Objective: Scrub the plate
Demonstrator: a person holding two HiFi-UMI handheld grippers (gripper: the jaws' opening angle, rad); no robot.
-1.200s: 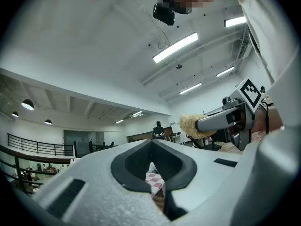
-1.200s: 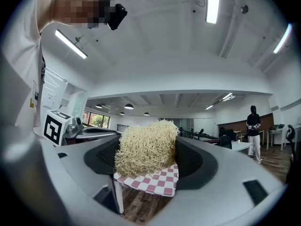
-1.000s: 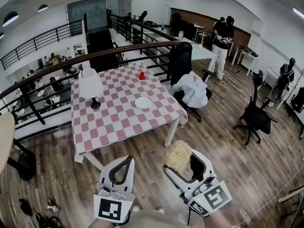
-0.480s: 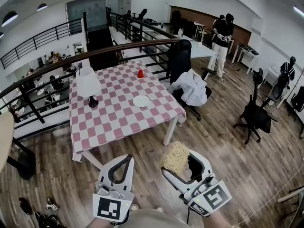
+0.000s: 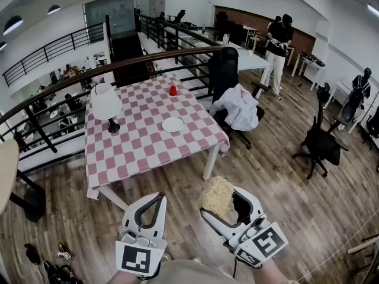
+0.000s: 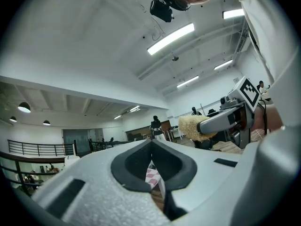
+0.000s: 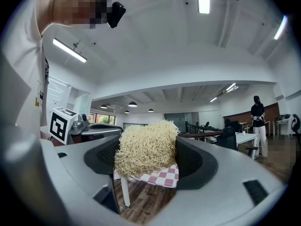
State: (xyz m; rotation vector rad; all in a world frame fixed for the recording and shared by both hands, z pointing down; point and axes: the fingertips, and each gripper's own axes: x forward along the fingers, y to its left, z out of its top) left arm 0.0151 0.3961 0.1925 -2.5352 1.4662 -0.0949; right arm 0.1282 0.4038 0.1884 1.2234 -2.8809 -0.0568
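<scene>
A white plate (image 5: 173,124) lies on a table with a red-and-white checked cloth (image 5: 142,147), some way ahead of both grippers. My left gripper (image 5: 160,196) hangs low in the head view over the wooden floor, its jaws shut with nothing between them; the left gripper view shows the tips of the left gripper (image 6: 151,142) meeting. My right gripper (image 5: 218,199) is shut on a straw-coloured scrubber (image 5: 217,194). In the right gripper view the scrubber (image 7: 146,147) fills the gap between the jaws, with a corner of the table (image 7: 162,177) beyond it.
A red cup (image 5: 173,90) and a white lamp (image 5: 106,105) also stand on the table. A black chair with a white garment (image 5: 238,110) is at its right side, a railing (image 5: 118,70) behind it. Another black chair (image 5: 320,147) and a standing person (image 5: 277,43) are further right.
The table and plate have drifted slightly left and up in the head view. Both grippers keep the same pose; the scrubber stays clamped in the right one.
</scene>
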